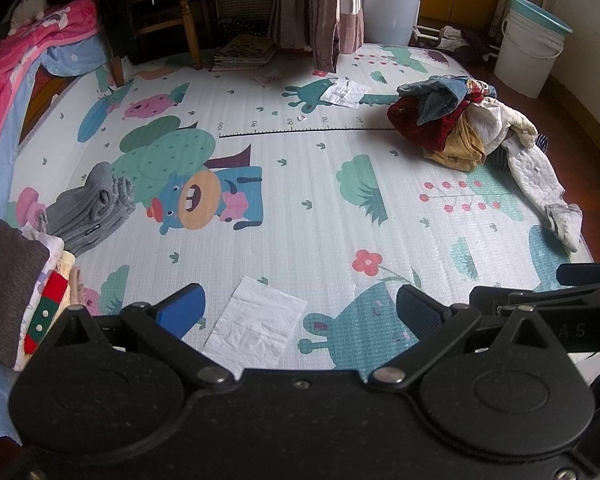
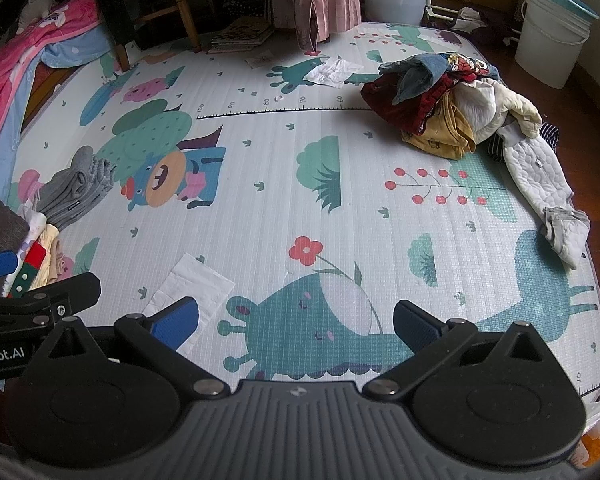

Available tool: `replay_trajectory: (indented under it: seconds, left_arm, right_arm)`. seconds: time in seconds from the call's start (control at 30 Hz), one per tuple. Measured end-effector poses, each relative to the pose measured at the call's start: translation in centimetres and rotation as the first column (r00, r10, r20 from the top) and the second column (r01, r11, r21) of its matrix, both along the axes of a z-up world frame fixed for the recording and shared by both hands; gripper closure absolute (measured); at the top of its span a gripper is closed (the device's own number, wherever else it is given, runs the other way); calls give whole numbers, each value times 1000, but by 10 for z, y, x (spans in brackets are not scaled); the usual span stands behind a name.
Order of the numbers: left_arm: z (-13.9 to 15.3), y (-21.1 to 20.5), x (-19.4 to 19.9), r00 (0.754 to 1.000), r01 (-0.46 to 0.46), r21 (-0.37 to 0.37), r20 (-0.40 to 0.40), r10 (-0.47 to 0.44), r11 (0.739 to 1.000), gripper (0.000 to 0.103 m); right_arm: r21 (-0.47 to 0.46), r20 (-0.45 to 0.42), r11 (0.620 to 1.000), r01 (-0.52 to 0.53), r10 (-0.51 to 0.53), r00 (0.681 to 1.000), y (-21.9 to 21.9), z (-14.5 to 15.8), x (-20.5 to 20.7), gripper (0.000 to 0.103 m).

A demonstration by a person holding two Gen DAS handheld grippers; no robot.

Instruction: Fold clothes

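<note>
Both tongs, left gripper (image 1: 300, 312) and right gripper (image 2: 296, 320), spread wide and empty over play mat (image 1: 300, 208); folded stack (image 1: 32, 280) at nine o'clock, done; unfolded pile (image 1: 460, 124) at two o'clock, untouched; tissue (image 1: 256, 324) just ahead

The pale quilted play mat (image 1: 308, 208) carries teal, pink and orange cartoon animals, a red flower and a black ruler line. At its far right corner, the tangled clothes pile (image 1: 456, 124) mixes dark red, denim blue, mustard yellow and cream. At its left edge lies a grey folded knit garment (image 1: 90, 210).
</note>
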State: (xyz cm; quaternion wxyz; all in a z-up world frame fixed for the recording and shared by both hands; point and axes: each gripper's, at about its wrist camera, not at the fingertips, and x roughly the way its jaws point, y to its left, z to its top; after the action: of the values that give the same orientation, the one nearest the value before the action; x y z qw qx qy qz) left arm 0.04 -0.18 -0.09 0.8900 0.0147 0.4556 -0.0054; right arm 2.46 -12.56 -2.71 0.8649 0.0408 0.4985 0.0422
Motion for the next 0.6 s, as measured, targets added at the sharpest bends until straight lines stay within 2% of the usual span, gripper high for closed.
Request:
replay_trajectory:
  seconds: [0.17, 0.33, 0.5, 0.6]
  left_arm:
    - [-2, -3, 2, 1000, 10, -3, -9, -10, 1000, 0]
    - [2, 0, 13, 1000, -21, -50, -7, 21, 999, 0]
    - [16, 6, 33, 997, -78, -154, 9, 80, 985, 0]
    - [22, -7, 43, 997, -60, -175, 38, 67, 983, 0]
  right_arm:
    - [-8, 1, 1000, -11, 11, 1000, -3, 0, 1, 0]
    - [37, -17, 999, -26, 27, 1000, -16, 8, 9, 0]
    - [4, 74, 999, -35, 35, 997, -36, 35, 16, 0]
    - [13, 85, 999, -32, 31, 996, -61, 46, 26, 0]
